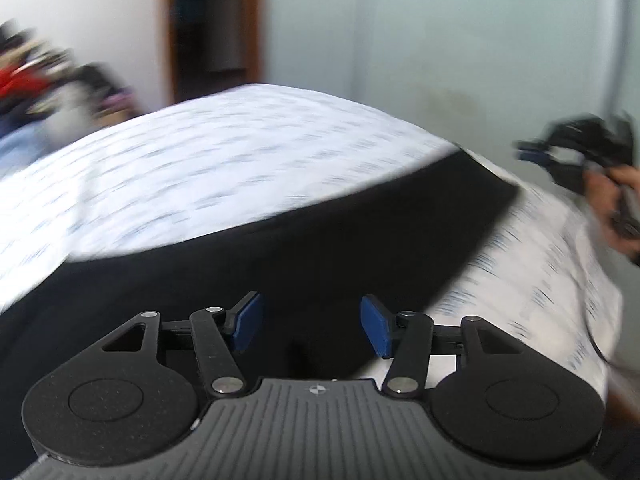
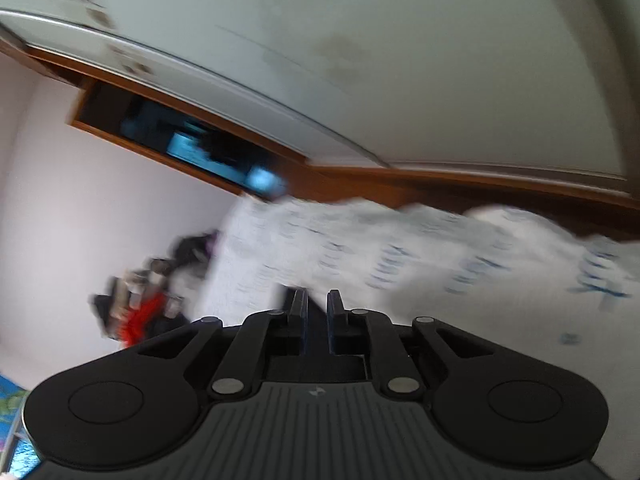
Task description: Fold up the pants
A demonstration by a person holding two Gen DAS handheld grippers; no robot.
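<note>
L gripper (image 1: 311, 322): jaws wide apart, nothing between the blue pads (image 1: 248, 322), hovering just above the black pants (image 1: 280, 248). Pants lie spread flat on the bed (image 1: 180, 168) w/ white patterned sheet, one straight edge running diagonally up to the right. R gripper (image 2: 317, 320): jaws nearly together w/ narrow gap, dark strip between them, can't tell if it's fabric or gripper body, so grip unclear. R gripper also shows in left view at far right, held in a hand (image 1: 612, 196), off the bed edge. Both views motion-blurred. Clothes pile (image 2: 140, 304) beside bed by the wall.
</note>
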